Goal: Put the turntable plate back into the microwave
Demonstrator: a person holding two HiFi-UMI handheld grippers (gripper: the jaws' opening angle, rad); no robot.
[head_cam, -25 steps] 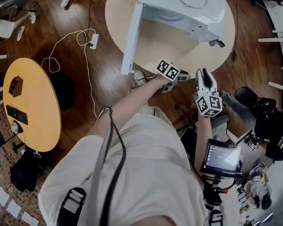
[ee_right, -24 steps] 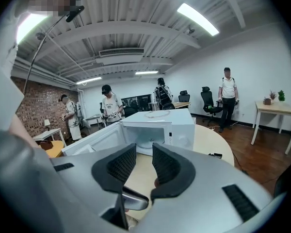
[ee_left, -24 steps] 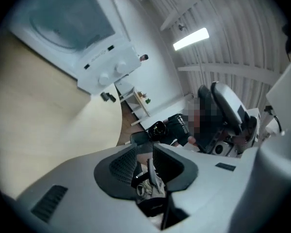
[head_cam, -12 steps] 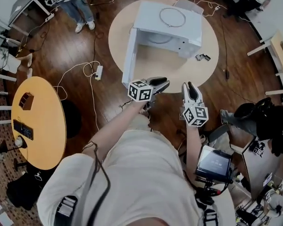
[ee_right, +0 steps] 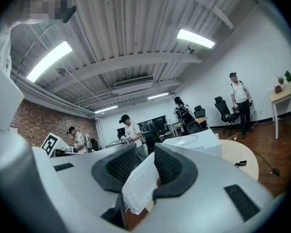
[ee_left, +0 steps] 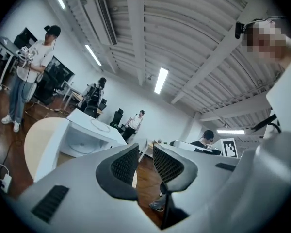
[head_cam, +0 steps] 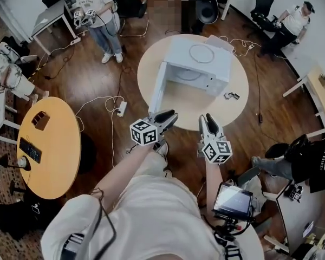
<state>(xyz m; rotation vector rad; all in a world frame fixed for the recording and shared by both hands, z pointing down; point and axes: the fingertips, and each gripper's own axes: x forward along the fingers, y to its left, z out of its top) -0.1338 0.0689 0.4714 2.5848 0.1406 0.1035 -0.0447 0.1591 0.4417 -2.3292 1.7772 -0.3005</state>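
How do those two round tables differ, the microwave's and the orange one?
The microwave's table is pale beige; the orange table is deeper coloured. The microwave's table carries a white microwave, door open; the orange table only small dark items. Both are round, on wood floor.

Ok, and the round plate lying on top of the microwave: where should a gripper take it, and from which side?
Take the plate by its rim, at the edge nearest the front of the microwave, coming in level from that front side. It lies flat on top, so only the thin rim offers a pinch, and nothing seems to block that edge.
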